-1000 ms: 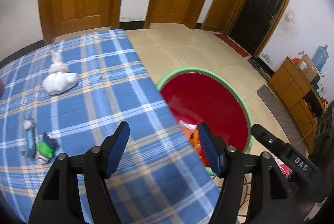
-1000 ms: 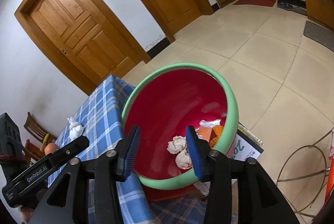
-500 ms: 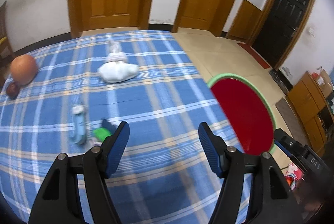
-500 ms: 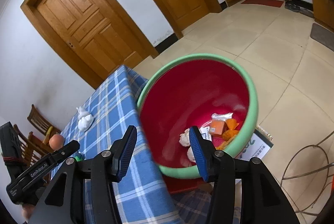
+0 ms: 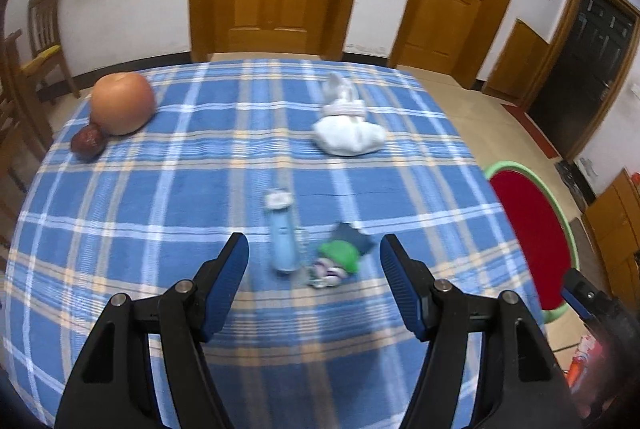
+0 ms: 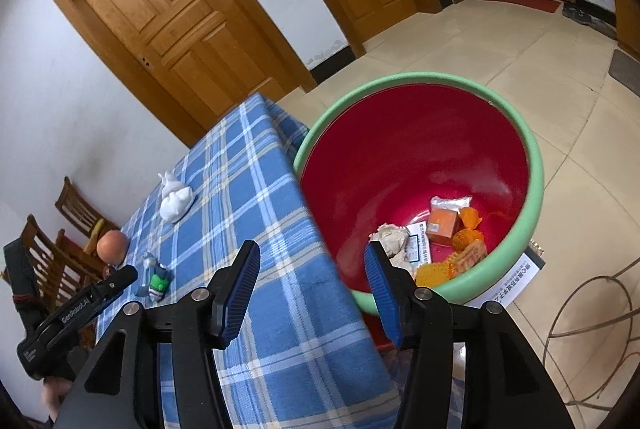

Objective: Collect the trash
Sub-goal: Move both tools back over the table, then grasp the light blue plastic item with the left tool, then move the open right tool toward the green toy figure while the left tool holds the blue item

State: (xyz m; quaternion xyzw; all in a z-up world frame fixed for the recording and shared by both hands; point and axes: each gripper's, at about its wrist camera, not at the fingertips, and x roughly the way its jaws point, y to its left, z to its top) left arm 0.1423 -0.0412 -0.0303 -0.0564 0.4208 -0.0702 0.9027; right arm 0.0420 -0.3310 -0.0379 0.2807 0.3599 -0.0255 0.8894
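Two grippers are working over the checked desk [image 5: 160,189], and neither is holding anything. The left gripper [image 5: 314,261] is hanging with its fingers parted and empty above a small cluster of trash: a pale blue tube [image 5: 283,237] lying lengthwise, and just beside it at its 3 o'clock a crumpled green wrapper [image 5: 342,257]. A knotted white bag [image 5: 348,133] is sitting well apart at 12 o'clock from that cluster, and an orange fruit [image 5: 122,103] with a small dark fruit [image 5: 88,143] touching it is resting toward 10 o'clock. The right gripper [image 6: 310,281] is pointing at the desk's edge, its fingers widening with nothing between them, and the red basin [image 6: 420,85] with the green rim is standing on the floor at its 2 o'clock, already carrying paper and orange packets.

Risks from here, as I judge them: the tube and wrapper are lying so close that one closing could be catching both badly, or nudging the round tube into rolling away. The thin wrapper may be slipping out of the fingers on the way to the basin. The fruit may not be trash at all, so grabbing it could be a mistake. The basin is sitting below the desk's edge, so a release made too early could be dropping the piece onto the floor.
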